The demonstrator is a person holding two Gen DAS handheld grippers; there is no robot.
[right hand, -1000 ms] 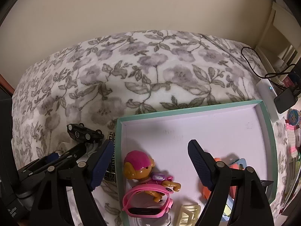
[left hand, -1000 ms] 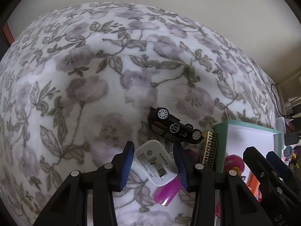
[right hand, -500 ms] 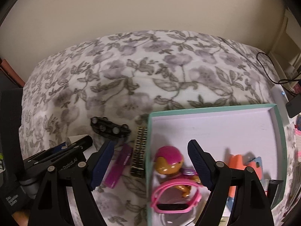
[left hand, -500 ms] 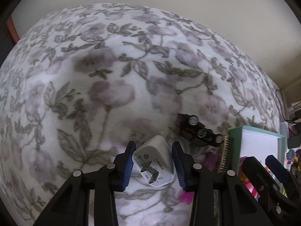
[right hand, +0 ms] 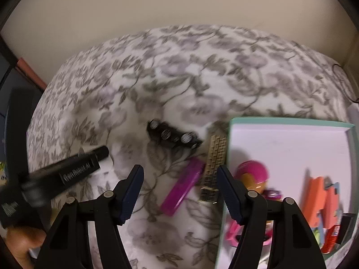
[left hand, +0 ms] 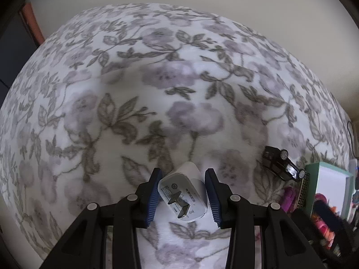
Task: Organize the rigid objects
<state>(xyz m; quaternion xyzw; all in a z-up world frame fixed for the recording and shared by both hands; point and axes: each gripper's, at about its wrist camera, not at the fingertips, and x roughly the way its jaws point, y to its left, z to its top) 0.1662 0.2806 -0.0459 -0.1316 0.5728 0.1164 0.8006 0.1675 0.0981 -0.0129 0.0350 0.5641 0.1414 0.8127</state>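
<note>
A white charger plug (left hand: 181,192) sits prongs-up between the blue pads (left hand: 154,190) of my left gripper (left hand: 182,186), which is shut on it above the floral blanket (left hand: 179,89). In the right wrist view, my right gripper (right hand: 179,168) is open above a magenta bar (right hand: 182,189) and a gold patterned bar (right hand: 213,168), holding nothing. A black toy car (right hand: 172,135) lies just beyond them and shows at the right of the left wrist view (left hand: 281,164). The teal-rimmed box (right hand: 291,121) stands to the right, touching the gold bar.
Inside the box lie a pink-helmeted figure (right hand: 252,177), a pink watch (right hand: 231,233) and orange pieces (right hand: 318,199). The left gripper's body (right hand: 74,170) reaches in from the left, with a hand (right hand: 20,242) behind it. A wall runs behind the blanket.
The left gripper has moved left and away from the box with the charger between its pads. The right gripper has swung left, from over the box to over the magenta and gold bars.
</note>
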